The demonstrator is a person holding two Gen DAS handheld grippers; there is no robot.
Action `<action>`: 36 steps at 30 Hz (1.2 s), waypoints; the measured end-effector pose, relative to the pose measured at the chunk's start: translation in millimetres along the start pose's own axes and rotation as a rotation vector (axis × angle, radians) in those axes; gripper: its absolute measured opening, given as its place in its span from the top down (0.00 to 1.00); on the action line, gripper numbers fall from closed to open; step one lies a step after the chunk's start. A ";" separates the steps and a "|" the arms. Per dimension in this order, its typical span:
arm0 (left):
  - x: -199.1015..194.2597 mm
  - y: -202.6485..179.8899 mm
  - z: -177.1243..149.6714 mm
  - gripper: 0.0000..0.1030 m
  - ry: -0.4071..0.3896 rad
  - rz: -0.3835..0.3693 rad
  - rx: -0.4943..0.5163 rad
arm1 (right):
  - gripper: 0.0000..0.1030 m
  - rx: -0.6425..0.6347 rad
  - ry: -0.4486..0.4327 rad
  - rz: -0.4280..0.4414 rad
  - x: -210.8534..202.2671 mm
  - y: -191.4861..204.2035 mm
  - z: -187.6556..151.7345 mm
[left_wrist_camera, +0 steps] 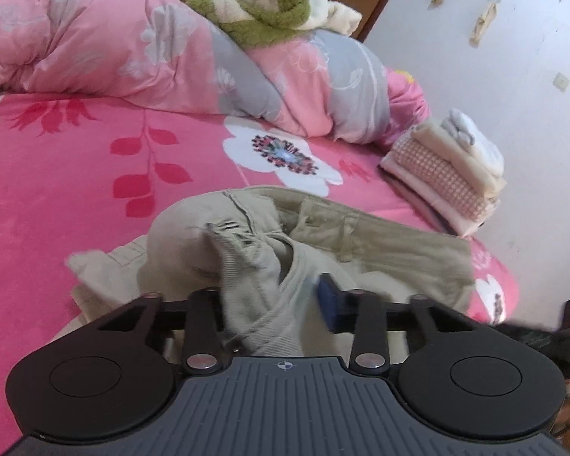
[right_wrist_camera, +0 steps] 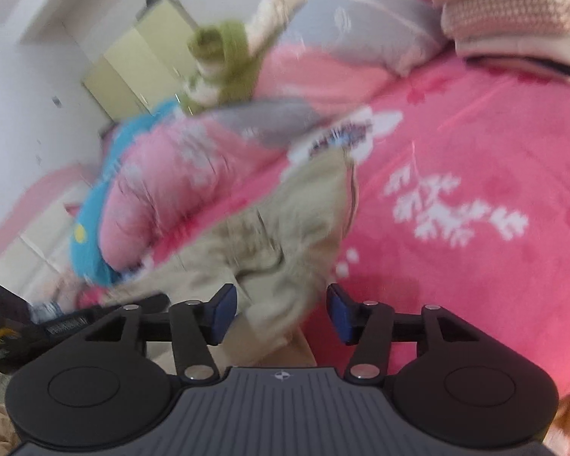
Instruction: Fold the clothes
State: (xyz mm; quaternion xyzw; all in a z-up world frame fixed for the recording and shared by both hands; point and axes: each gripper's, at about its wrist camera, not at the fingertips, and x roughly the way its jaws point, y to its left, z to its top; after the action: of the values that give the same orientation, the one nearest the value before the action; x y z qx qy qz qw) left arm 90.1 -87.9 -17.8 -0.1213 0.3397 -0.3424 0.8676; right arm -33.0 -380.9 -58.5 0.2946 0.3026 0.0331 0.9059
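Beige trousers [left_wrist_camera: 361, 243] lie crumpled on the pink flowered bed sheet [left_wrist_camera: 76, 171] in the left wrist view. My left gripper [left_wrist_camera: 275, 292] is shut on a bunched fold of them. The cloth rises between the jaws and hides the left pad, so only the blue right pad [left_wrist_camera: 328, 296] shows. In the blurred right wrist view the same trousers [right_wrist_camera: 285, 228] stretch away from my right gripper [right_wrist_camera: 281, 304]. Its blue pads [right_wrist_camera: 224, 309] stand well apart. Cloth lies between and below them, and neither pad presses on it.
A stack of folded clothes [left_wrist_camera: 448, 174] sits at the bed's right edge by the white wall [left_wrist_camera: 494, 57]. A heaped pink and grey duvet [left_wrist_camera: 133, 45] carrying a green and cream fleece [left_wrist_camera: 269, 3] fills the far side. A blue soft item [right_wrist_camera: 91, 228] lies beside the duvet.
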 end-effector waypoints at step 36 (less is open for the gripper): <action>-158.5 -21.9 25.4 0.95 -0.645 0.011 0.048 | 0.94 -0.987 -0.809 -0.459 -61.0 224.4 167.0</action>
State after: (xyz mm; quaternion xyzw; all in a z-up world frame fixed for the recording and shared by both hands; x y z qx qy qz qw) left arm 11.2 2.7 90.9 -0.2016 0.0396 -0.2896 0.9348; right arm 38.7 -296.3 205.4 -0.2362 -0.0559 -0.1387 0.9601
